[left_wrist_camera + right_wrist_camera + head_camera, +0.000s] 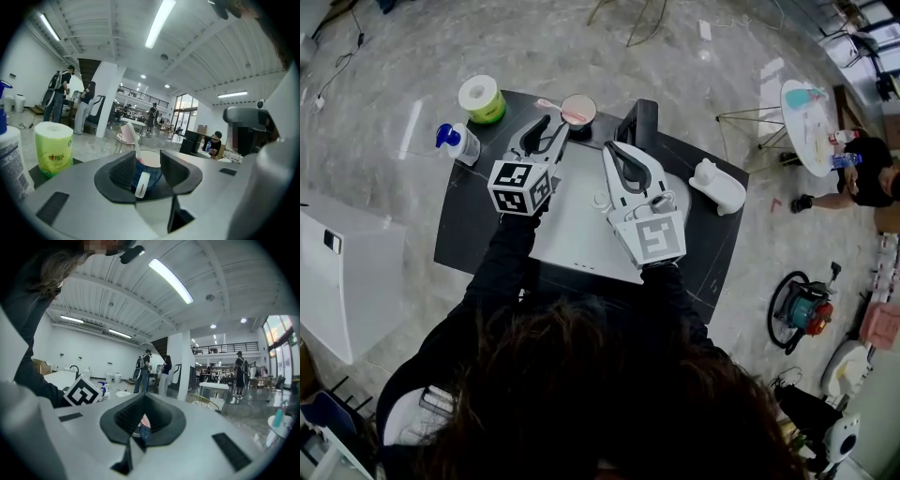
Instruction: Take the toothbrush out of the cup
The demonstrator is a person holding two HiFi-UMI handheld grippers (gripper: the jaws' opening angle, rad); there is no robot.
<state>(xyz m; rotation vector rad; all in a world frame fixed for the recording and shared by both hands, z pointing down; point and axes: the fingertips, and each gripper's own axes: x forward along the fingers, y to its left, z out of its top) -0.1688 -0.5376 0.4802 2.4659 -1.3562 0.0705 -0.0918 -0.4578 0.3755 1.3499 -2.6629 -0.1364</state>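
A blue cup (578, 110) with a pink inside and a white handle stands at the far edge of the black table (464, 225). A pink toothbrush (551, 105) leans out of it to the left. My left gripper (556, 127) is open and points at the cup, its tips just short of it. In the left gripper view the cup (151, 176) shows between the spread jaws of that gripper (148, 161), with the toothbrush (131, 136) rising from its rim; the pads do not press on it. My right gripper (615, 146) is shut and empty beside it; in its own view (143, 420) a sliver of the cup (142, 428) shows.
A green-wrapped paper roll (481, 98) and a blue-pump bottle (455, 141) stand at the table's far left corner. A black stand (639, 122) is behind the right gripper, a white figurine (717, 186) at the right. A white mat (572, 225) lies under both grippers.
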